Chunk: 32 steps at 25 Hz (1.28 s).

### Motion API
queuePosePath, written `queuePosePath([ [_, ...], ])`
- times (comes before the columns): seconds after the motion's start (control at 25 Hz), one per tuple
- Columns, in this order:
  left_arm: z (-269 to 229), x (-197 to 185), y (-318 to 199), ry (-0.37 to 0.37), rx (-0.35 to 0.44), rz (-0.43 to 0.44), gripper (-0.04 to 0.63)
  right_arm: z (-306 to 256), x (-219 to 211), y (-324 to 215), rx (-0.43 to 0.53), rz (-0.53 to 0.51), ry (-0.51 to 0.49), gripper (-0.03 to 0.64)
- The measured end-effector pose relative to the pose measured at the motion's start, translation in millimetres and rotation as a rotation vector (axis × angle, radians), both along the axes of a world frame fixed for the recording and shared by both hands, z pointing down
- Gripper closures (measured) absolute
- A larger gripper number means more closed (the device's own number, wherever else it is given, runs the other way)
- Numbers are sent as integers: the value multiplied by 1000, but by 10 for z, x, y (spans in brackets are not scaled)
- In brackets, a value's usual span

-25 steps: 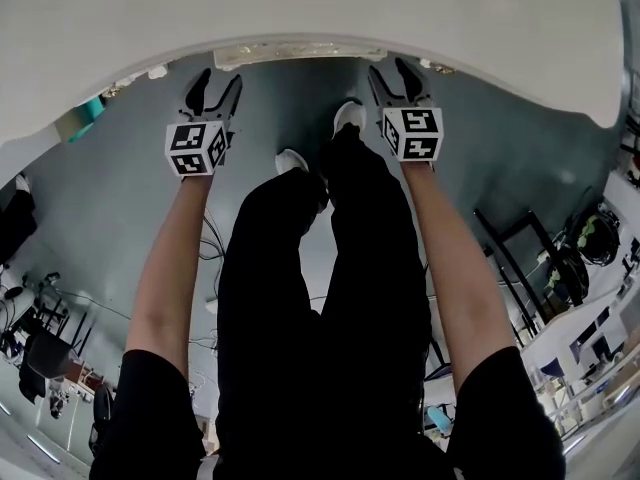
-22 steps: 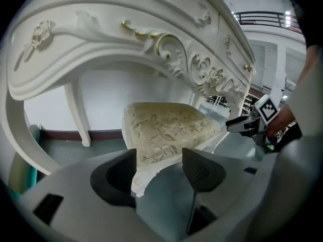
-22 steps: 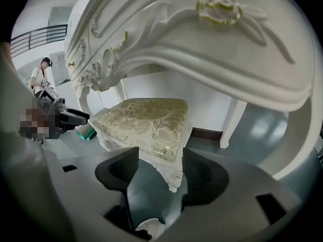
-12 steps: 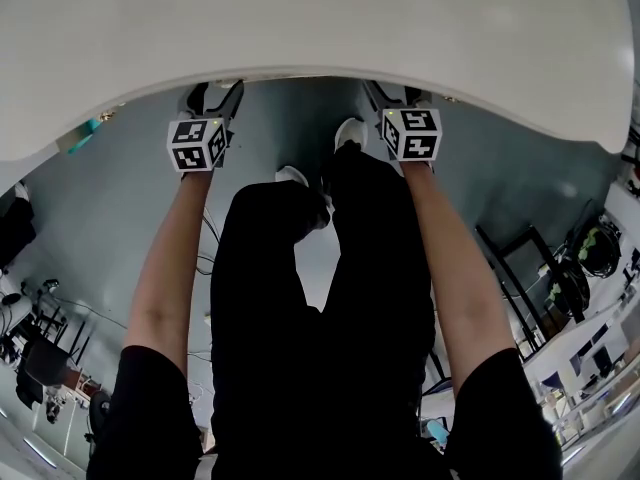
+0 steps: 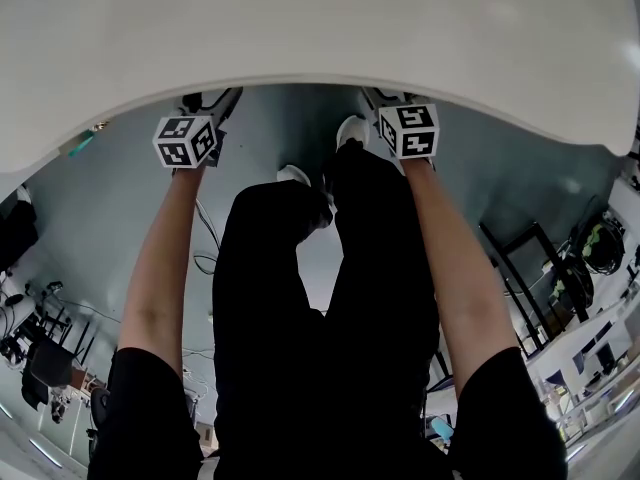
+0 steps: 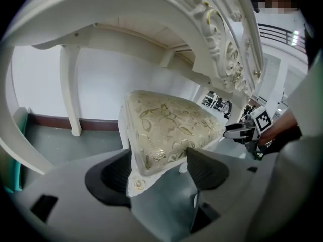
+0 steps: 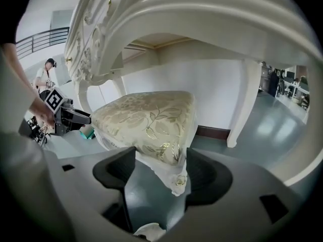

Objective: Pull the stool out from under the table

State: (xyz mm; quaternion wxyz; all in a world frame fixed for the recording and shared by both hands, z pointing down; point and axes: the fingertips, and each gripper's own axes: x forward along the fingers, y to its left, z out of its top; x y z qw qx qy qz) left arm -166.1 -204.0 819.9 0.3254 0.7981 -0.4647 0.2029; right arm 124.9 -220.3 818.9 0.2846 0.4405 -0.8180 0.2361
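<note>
While the head view only caught the table (image 5: 300, 28) top with both claws poking in under its edge, the claw cams showed the rest. Left claw (image 6: 156, 169) had its jaws spread wide, not clamped on anything, and one corner of the stool (image 6: 151, 145) sat right between them. The gold-patterned cushion (image 6: 176, 120) was just ahead of and above the pads, and the white frame corner with its little rosette (image 6: 137, 184) hugged the left pad. Right claw (image 7: 160, 171) was the same deal: jaws wide apart, straddling the stool's other near corner, with the carved white corner dipping down beside the right pad. From either claw the seat ran off ahead and toward the other claw, which showed up at the seat's far side. The table's carved apron (image 6: 222, 44) arched over both claws, the stool sat beneath the table, and a table leg (image 6: 70, 92) stood further ahead, past the seat.
</note>
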Motion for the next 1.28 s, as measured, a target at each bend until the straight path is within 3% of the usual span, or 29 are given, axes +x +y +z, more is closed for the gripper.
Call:
queuePosePath([
  [0.24, 156, 14, 126, -16, -20, 68, 253, 22, 6, 6, 0, 19, 17, 304],
  [0.52, 102, 31, 25, -23, -6, 62, 239, 58, -37, 15, -14, 16, 0, 295],
  [1.04, 53, 116, 220, -45, -87, 55, 242, 46, 42, 252, -140, 12, 15, 299],
  [1.28, 33, 139, 451, -34, -119, 59, 242, 32, 64, 437, -148, 7, 24, 299],
])
